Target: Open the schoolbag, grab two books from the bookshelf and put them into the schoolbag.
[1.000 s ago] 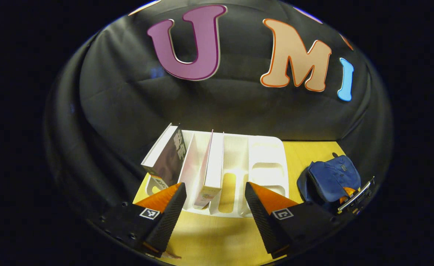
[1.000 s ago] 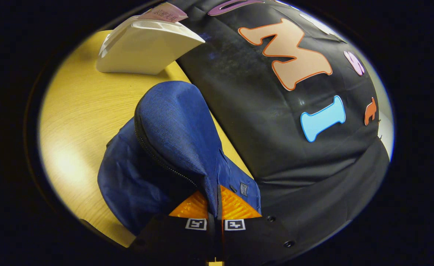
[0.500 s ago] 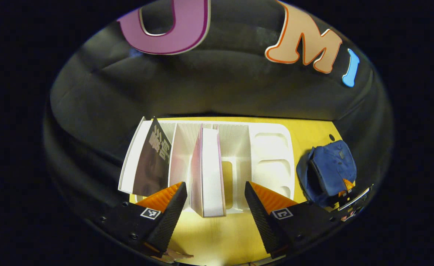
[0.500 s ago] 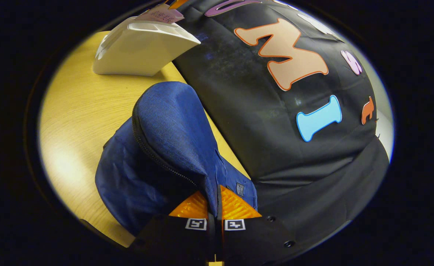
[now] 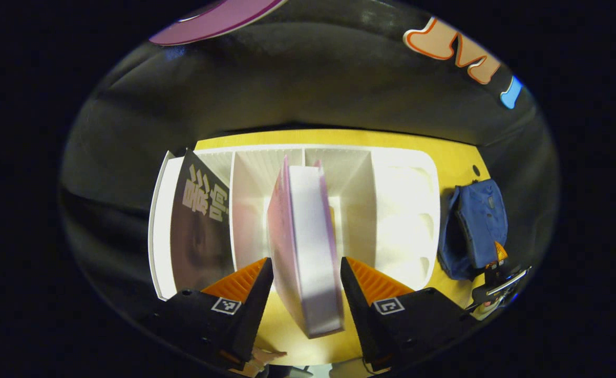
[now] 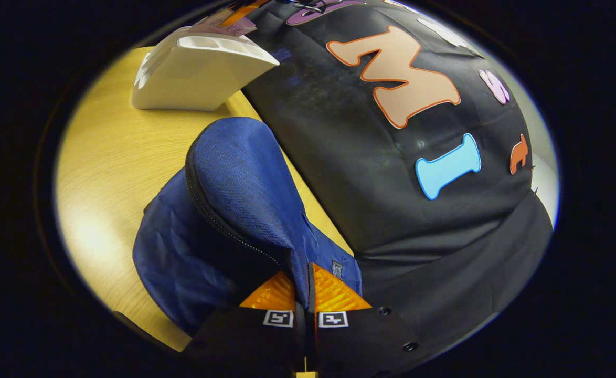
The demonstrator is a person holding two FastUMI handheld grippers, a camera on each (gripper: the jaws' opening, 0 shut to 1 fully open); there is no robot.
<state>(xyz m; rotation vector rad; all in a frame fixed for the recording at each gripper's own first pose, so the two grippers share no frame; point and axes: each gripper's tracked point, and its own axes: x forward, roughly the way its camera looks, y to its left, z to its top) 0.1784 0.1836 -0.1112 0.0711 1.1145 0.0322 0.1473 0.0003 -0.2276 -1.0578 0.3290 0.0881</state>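
Yellow wooden tabletop (image 6: 108, 173) runs up to the black cloth wall, carrying a white divided bookshelf (image 5: 392, 210) at the far left and a blue schoolbag (image 6: 224, 210) to its right. A dark-covered book (image 5: 200, 226) leans in the shelf's left slot; a pink-covered book (image 5: 305, 247) stands in the middle slot. The left gripper (image 5: 304, 273) is spread, straddling the pink book's near edge, contact unclear. The right gripper (image 6: 304, 291) is pressed together, pinching the schoolbag's flap.
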